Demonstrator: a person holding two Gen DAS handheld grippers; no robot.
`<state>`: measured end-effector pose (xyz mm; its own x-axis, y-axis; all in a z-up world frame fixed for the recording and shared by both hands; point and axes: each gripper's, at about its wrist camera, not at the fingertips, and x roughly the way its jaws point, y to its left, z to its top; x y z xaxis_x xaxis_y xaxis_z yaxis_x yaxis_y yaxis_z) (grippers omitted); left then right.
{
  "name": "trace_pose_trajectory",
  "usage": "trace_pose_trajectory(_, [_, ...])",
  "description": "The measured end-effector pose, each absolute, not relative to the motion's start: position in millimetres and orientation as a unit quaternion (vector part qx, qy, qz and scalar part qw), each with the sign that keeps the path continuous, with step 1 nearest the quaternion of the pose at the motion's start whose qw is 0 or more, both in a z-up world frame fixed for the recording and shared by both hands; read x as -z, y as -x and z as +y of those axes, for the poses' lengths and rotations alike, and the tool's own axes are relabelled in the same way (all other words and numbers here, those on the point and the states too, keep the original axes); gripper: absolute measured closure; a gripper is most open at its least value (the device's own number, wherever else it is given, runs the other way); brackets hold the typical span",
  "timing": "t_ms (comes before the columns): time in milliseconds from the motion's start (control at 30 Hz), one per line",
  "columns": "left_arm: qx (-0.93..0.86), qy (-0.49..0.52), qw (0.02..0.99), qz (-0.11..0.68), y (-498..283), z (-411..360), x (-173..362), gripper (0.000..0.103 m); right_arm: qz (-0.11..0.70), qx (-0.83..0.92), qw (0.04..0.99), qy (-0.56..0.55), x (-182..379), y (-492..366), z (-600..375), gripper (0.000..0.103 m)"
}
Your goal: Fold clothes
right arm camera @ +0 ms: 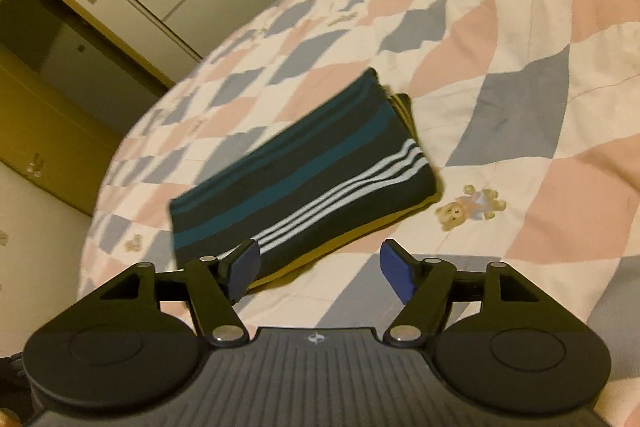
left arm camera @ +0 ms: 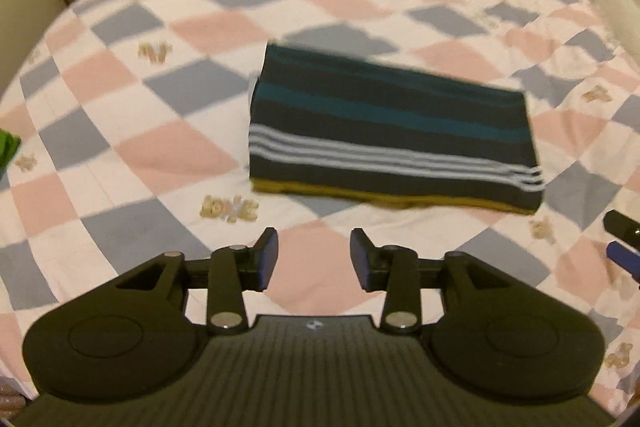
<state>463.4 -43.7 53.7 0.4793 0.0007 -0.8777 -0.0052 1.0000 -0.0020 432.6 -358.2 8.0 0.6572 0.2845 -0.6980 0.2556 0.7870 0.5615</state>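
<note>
Clothes first: the striped garment [left arm camera: 394,131] lies folded into a neat flat rectangle on the bed's checked quilt [left arm camera: 132,143], in the middle of the left wrist frame and running diagonally through the middle of the right wrist frame. Dark bands, a teal band and thin white lines show on top, and a mustard-yellow edge peeks out along its lower side (whether that is a lining or a second garment underneath, I cannot tell). I judge the folding of this piece as good as done; no loose sleeve or hem sticks out. At the far left edge of the left wrist frame a scrap of something green [left arm camera: 8,149] shows, too small to name, so I cannot say whether more clothes wait.

My left claw [left arm camera: 314,259] sits below the garment in its frame, parted by a moderate gap, with nothing between its pads and only quilt behind. My right claw [right arm camera: 320,269] stands wider apart and is also empty; its left pad overlaps the garment's lower corner in the picture, but does not seem to grip it.
</note>
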Motion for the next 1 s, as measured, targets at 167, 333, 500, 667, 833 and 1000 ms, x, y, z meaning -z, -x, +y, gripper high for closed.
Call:
trace_pose_trajectory(167, [-0.004, -0.010, 0.880, 0.474, -446.8, -59.0, -88.9, 0.062, 0.394, -0.018, 0.858, -0.328, -34.2, -417.5, -363.4, 0.028])
trace_pose_trajectory(333, [-0.009, -0.014, 0.886, 0.464, -440.4, -72.1, -99.6, 0.061, 0.388, -0.028, 0.860, -0.331, -41.3, -411.8, -369.9, 0.027])
trace_pose_trajectory(500, [-0.009, -0.020, 0.882, 0.471, -444.9, -83.2, -90.8, 0.060, 0.394, -0.034, 0.854, -0.338, -34.2, -412.4, -379.8, 0.027])
trace_pose_trajectory(667, [0.007, -0.034, 0.874, 0.485, -458.3, -84.7, -63.4, 0.060, 0.402, -0.029, 0.836, -0.371, -11.1, -421.3, -393.9, 0.027])
trace_pose_trajectory(833, [0.015, -0.047, 0.862, 0.504, -487.6, -68.4, -25.4, 0.059, 0.409, -0.011, 0.800, -0.439, 32.1, -435.7, -406.8, 0.026])
trace_pose_trajectory(1000, [0.023, -0.067, 0.849, 0.524, -531.6, -51.4, 11.4, 0.059, 0.382, 0.029, 0.740, -0.552, 94.4, -454.5, -416.5, 0.025])
